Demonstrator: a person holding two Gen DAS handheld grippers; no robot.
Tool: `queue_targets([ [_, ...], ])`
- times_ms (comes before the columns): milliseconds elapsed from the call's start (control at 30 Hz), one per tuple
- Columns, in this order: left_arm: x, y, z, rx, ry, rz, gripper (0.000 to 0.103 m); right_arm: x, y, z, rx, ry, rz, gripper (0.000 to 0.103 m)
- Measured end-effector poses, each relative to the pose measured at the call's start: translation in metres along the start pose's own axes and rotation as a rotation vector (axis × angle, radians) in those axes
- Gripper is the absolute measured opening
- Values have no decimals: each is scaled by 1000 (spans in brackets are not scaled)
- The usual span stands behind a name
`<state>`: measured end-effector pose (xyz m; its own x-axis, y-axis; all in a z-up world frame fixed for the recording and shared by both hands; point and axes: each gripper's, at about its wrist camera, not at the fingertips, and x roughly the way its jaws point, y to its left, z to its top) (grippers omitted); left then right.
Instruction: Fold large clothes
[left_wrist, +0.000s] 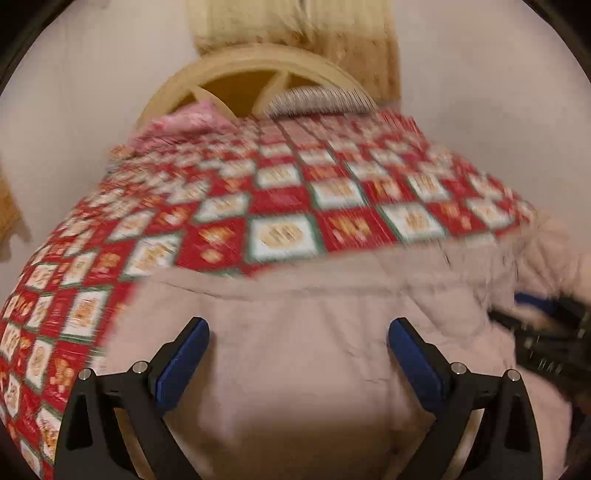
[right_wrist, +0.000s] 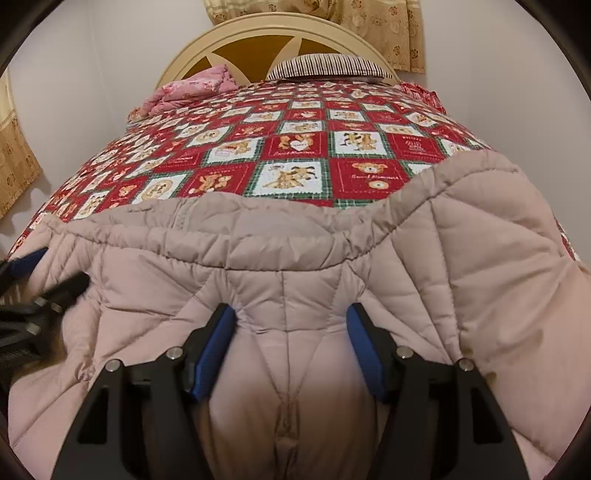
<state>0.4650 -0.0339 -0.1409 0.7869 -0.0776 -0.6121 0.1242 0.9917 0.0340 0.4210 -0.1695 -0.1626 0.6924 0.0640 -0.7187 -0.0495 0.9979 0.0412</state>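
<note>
Right hand-held gripper (right_wrist: 290, 325): jaws part-open, pinching a ridge of dusty-pink quilted puffer jacket (right_wrist: 295, 258) at foot of bed w/ red teddy-bear quilt (right_wrist: 295, 147). Left hand-held gripper (left_wrist: 298, 341): wide open, empty, over jacket. Est. light, soft, slippery; grab at seams/hem.

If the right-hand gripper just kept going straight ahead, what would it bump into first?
Most likely the pink quilted jacket. The right gripper already has a bunched fold of it between its fingers, apparently pinched, so there is no free path. Beyond lies the teddy-bear bedspread, though depth is hard to judge.
</note>
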Motion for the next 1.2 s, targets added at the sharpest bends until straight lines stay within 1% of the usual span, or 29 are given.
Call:
queue_targets([
  [33, -7, 10, 2, -27, -19, 12, 98, 0, 0, 0, 0, 0, -1, 66],
  [67, -10, 22, 3, -55, -21, 45, 98, 0, 0, 0, -1, 0, 0, 66],
  [100, -8, 30, 2, -78, -6, 74, 98, 0, 0, 0, -1, 0, 0, 66],
  [133, -2, 39, -1, -102, 26, 87, 98, 0, 0, 0, -1, -1, -1, 66],
  [200, 17, 55, -11, -167, 111, 70, 98, 0, 0, 0, -1, -1, -1, 66],
  [233, 24, 59, -15, -189, 131, 61, 99, 0, 0, 0, 0, -1, -1, 66],
  [267, 28, 59, -17, -200, 134, 62, 102, 0, 1, 0, -2, -1, -3, 66],
  [400, 36, 58, -23, -214, 137, 73, 102, 0, 0, 0, -3, 0, -5, 66],
  [533, 41, 64, -27, -243, 149, 43, 102, 1, 1, 0, -7, 0, -11, 66],
  [833, 43, 61, -25, -234, 173, 51, 102, 1, 0, -1, -4, -3, -10, 67],
  [867, 41, 61, -23, -237, 170, 58, 102, 1, 0, -1, -2, -3, -9, 67],
  [933, 22, 60, -18, -252, 127, 94, 102, 1, 0, -1, -2, -3, -9, 67],
  [967, 14, 57, -16, -256, 108, 87, 102, 1, 0, -1, -2, -4, -9, 67],
  [1033, -12, 45, -7, -262, 48, 43, 102, 1, 0, 0, -2, -4, -9, 67],
  [1100, -32, 29, 1, -240, -6, 17, 102, 1, 1, -1, -1, -5, -8, 67],
  [1167, -40, 7, 5, -206, -24, -22, 102, 1, 1, -1, -1, -8, -6, 68],
  [1200, -38, -5, 5, -178, -18, -38, 102, 1, 1, -1, -1, -8, -5, 68],
])
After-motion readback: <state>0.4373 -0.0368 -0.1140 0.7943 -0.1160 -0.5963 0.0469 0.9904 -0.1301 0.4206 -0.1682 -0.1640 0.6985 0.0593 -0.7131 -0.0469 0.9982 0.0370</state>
